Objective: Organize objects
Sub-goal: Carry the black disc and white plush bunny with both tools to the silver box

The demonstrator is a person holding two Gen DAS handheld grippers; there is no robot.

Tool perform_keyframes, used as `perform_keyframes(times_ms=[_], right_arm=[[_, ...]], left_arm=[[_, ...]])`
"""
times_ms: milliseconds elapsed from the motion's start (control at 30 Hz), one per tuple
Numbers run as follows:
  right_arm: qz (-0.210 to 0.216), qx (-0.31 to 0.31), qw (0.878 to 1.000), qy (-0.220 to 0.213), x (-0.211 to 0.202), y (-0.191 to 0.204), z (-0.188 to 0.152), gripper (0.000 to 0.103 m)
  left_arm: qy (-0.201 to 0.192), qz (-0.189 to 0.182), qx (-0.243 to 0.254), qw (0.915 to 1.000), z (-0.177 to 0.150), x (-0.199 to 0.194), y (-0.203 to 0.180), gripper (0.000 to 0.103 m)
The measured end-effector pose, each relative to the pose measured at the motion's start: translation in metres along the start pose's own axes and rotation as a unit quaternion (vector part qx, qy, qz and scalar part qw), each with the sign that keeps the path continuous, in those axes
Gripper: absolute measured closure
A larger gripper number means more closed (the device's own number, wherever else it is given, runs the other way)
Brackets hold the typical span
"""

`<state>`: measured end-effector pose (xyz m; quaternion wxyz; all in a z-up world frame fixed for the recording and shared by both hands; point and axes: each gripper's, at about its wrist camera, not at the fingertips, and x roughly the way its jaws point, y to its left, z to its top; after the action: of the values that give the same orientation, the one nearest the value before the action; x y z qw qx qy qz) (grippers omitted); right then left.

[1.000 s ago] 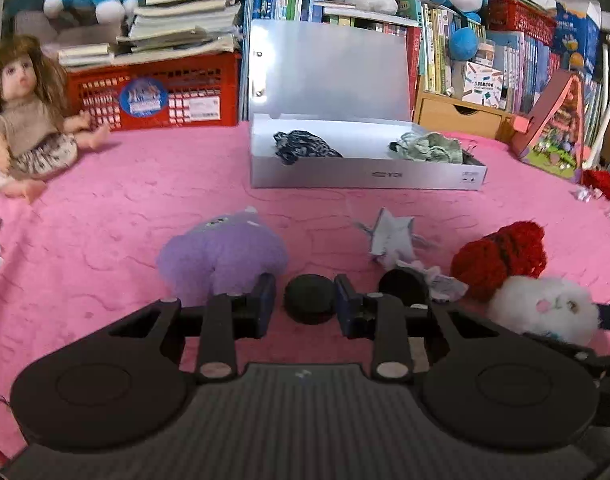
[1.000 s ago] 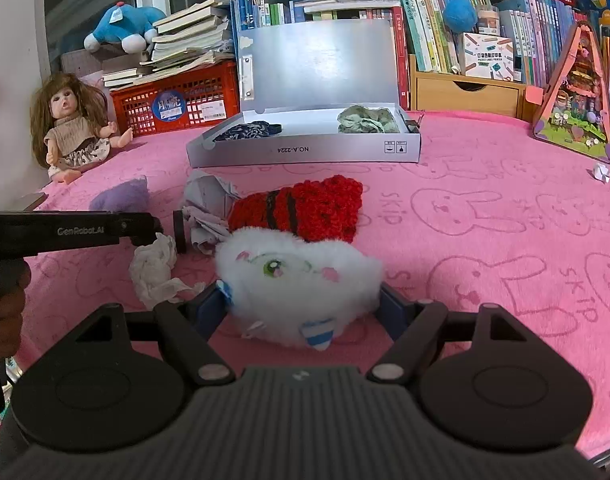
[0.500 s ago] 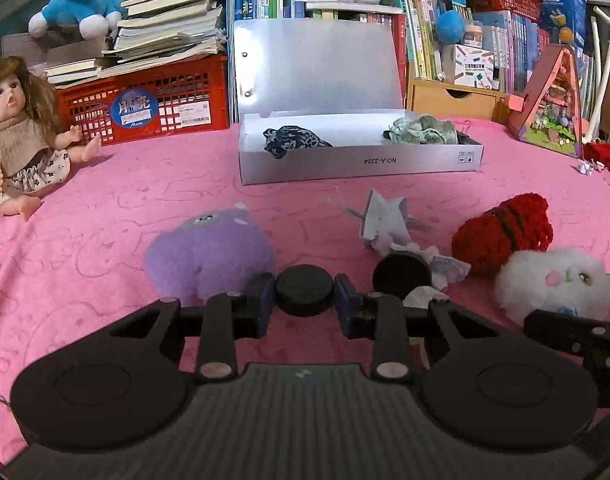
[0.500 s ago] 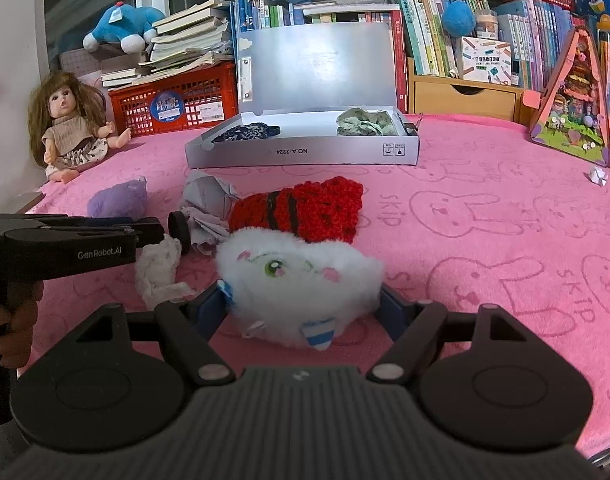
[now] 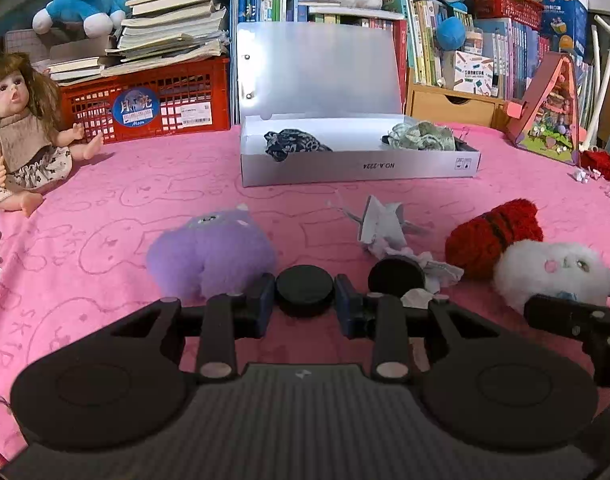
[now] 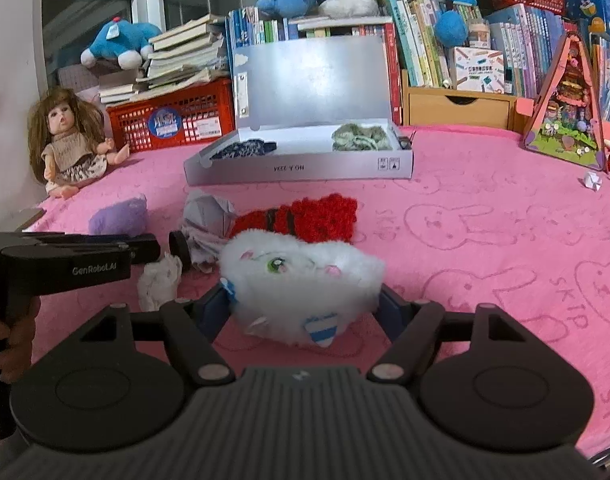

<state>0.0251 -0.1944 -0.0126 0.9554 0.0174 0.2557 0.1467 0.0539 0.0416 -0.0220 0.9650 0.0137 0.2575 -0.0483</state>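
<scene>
My left gripper (image 5: pixel 304 300) is shut on a small black disc (image 5: pixel 304 289), held just above the pink cloth beside a purple plush (image 5: pixel 209 256). A second black disc (image 5: pixel 397 278) leans on crumpled paper (image 5: pixel 381 224) to its right. My right gripper (image 6: pixel 305 300) straddles a white fluffy plush (image 6: pixel 301 276). Its jaws are closing, the pads sit at the edges of the fur, and the plush is not visibly squeezed. A red knitted toy (image 6: pixel 305 220) lies just behind the plush. Further back stands an open white box (image 5: pixel 361 168) holding a dark cloth and a green cloth.
A doll (image 5: pixel 21 136) sits at the far left before a red crate (image 5: pixel 153 104) stacked with books. Bookshelves, a wooden drawer (image 5: pixel 453 108) and a triangular toy house (image 5: pixel 549 120) line the back. A white tissue wad (image 6: pixel 161 284) lies near the left gripper's fingers.
The right gripper's fingers have drawn in a little toward the white plush. The left gripper keeps its hold on the black disc and has hardly shifted.
</scene>
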Motion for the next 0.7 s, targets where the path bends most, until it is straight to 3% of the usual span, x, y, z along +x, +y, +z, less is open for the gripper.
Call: perform_keyframes(times_ms=[700], right_arm=[[-0.024,0.006,0.999,-0.039,0.000,-0.020,0.056,0.028]], left_arm=[[-0.031,-0.019,-0.012,0.9993,0.053,-0.012,0.005,0.066]])
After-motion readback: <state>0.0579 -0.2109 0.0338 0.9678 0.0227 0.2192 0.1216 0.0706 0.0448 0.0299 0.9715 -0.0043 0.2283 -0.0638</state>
